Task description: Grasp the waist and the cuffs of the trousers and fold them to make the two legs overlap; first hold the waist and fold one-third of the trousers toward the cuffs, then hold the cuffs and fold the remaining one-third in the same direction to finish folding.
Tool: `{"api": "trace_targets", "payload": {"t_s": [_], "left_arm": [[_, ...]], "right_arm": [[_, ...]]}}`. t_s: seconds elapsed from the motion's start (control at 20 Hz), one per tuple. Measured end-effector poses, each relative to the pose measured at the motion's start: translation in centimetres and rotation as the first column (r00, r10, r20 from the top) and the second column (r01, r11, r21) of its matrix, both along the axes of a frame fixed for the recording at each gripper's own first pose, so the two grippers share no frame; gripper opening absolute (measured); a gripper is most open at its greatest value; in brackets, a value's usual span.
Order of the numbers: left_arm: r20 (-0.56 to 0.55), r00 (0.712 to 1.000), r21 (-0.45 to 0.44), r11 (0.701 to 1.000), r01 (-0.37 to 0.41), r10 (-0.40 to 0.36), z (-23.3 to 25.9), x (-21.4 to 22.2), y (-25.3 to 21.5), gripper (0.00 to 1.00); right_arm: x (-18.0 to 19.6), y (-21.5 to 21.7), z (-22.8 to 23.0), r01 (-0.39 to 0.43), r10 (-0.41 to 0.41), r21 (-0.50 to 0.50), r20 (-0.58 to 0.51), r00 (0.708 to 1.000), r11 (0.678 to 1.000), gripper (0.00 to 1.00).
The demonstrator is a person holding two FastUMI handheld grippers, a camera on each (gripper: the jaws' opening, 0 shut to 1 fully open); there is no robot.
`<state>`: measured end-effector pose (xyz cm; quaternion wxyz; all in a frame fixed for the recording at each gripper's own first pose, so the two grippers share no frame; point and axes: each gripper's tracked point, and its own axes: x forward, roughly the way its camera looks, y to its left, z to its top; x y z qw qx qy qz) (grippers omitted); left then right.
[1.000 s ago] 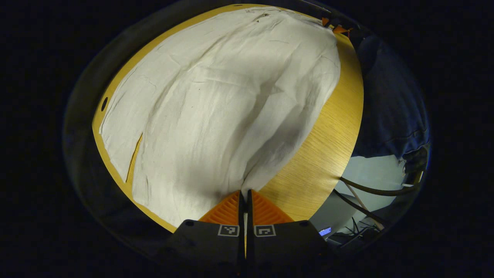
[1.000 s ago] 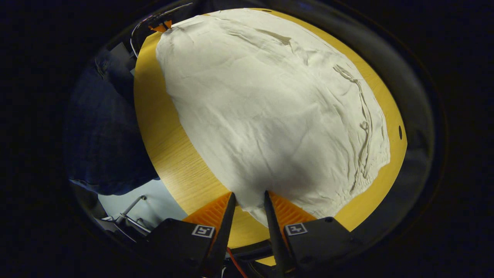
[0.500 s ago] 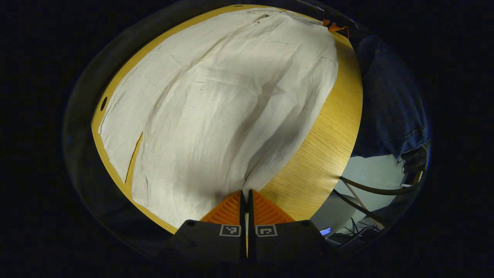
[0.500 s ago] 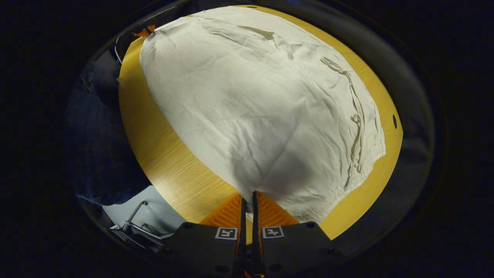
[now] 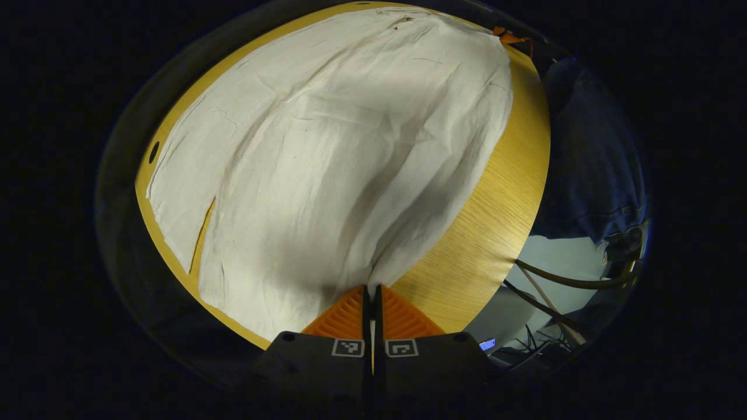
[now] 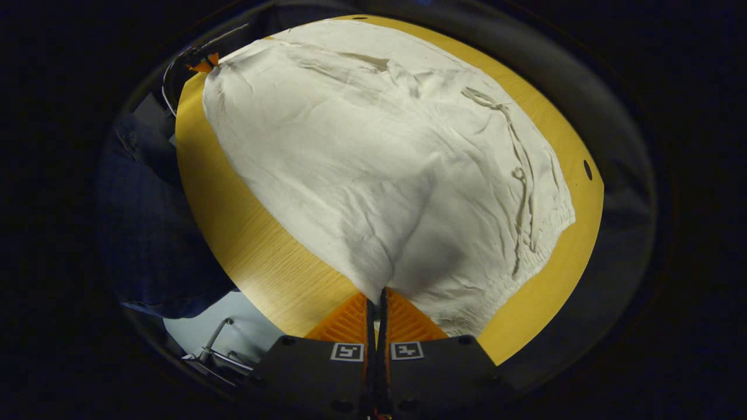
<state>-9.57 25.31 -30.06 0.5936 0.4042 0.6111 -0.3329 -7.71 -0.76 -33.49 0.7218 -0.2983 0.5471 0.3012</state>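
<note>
In the left gripper view, the left gripper (image 5: 370,291) sits at the bottom with its two fingers pressed together on the near edge of the white trousers (image 5: 338,151), at the cuff end. The cloth rises slightly into the pinch, making a ridge that runs away from the fingers.

In the right gripper view, the right gripper (image 6: 377,294) is likewise closed, pinching the near edge of the trousers (image 6: 385,157) at the waist end, where the gathered waistband (image 6: 537,245) curves off to the right.

Beyond both grippers, the trousers lie spread nearly flat across a round wooden table (image 5: 496,192), covering most of it. A narrow slit (image 5: 201,233) of bare wood shows between the two legs in the left gripper view. A drawstring (image 6: 519,175) lies loose near the waistband.

Judging from this, the task is at its very start: both ends are gripped, but the legs do not yet overlap, and neither one-third fold has been made.

At the table's far side sits a person in dark clothing (image 5: 589,163).

No brand, label or readable writing appears on the trousers. Small square patterned markers (image 5: 348,347) sit on the gripper bodies; they carry no words.
</note>
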Motion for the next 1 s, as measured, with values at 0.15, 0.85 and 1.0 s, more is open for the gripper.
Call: {"api": "trace_targets", "payload": {"t_s": [0.15, 0.85, 1.0], "left_arm": [[0.07, 0.997, 0.007, 1.0, 0.03, -0.03, 2.5, 3.3, -0.6, 0.0], [0.58, 0.809, -0.075, 0.995, -0.068, 0.099, 14.1, 27.8, 0.5, 0.0], [0.677, 0.708, -0.15, 0.979, -0.136, 0.202, 14.4, 33.5, 0.5, 0.0]], "right_arm": [[2.3, 0.1, 2.3, 0.089, -0.094, 0.056, 0.086, 0.992, 0.994, 0.03], [19.2, 1.2, 11.8, 0.294, -0.364, 0.225, 0.419, 0.832, 0.929, 0.02], [23.2, 1.1, 11.7, 0.343, -0.431, 0.267, 0.452, 0.781, 0.901, 0.02]]}}
